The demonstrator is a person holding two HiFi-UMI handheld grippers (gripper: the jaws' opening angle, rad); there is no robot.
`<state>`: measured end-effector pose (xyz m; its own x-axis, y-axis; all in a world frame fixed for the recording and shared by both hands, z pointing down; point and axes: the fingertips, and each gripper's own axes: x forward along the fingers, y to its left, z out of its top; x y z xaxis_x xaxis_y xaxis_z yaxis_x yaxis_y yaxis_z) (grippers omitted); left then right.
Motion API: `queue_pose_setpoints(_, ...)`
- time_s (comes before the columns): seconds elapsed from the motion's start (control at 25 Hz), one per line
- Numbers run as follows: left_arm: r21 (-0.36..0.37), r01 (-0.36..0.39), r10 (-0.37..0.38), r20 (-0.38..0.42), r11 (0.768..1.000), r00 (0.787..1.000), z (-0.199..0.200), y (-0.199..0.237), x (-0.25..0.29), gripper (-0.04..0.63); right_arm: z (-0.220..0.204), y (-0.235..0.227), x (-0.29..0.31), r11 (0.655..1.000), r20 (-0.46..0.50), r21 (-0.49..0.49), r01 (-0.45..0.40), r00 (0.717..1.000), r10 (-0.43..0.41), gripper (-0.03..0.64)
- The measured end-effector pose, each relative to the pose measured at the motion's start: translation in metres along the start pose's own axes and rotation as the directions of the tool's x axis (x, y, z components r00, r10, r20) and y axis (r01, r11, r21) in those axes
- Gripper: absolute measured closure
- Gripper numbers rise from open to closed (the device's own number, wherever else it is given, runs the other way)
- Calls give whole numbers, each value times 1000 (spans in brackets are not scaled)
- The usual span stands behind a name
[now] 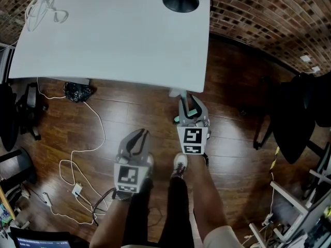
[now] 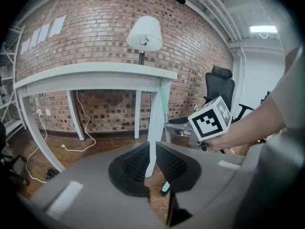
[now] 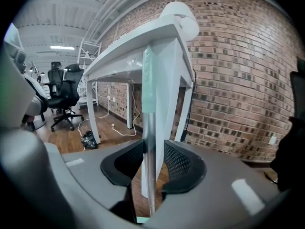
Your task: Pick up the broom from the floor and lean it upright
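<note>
Now the job looks nearly finished. The broom (image 3: 148, 128) stands upright, its pale green grip resting against the corner of the white table (image 1: 114, 40) beside the table leg, and its foot is down on the wood floor (image 1: 129, 112). The right gripper (image 1: 193, 110) has its fingers (image 3: 181, 163) released. The silver handle stands between them, with a clear gap on one side and the other finger very close, so nothing is clamping it. The step in hand appears to be letting go, and doing it well means drawing the right gripper straight back along its own line. That way neither finger brushes the handle and tips it off the table edge. The polished floor looks slippery, so the foot may slide, and a brief pause to see that the broom keeps its lean would be wise before moving off. The left gripper (image 1: 138, 138) hangs just beside the right one, its fingers (image 2: 131, 168) only slightly apart and holding nothing. It is well placed to catch the handle (image 2: 164, 104) if it starts to topple. By count there is one broom, one table, one lamp (image 2: 144, 32) on that table, two grippers, one black bag (image 1: 77, 91) on the floor, and two black office chairs (image 3: 62, 92) in the right gripper view.
</note>
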<state>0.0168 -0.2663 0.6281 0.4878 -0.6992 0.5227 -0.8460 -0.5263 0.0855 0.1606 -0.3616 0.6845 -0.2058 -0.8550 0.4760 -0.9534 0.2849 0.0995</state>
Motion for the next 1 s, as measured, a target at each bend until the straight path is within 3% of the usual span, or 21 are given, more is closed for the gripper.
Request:
queue_pose_setpoints(0.6, 2, -3, 3, -16, 1000, 1000, -9, 10, -2, 560, -3, 19, 15, 998, -24, -20, -53, 998, 52, 526)
queue_pose_setpoints(1.0, 3, 10, -10, -12, 1000, 1000, -9, 7, -3, 560, -3, 27, -7, 993, -42, 119, -9, 999, 14, 522)
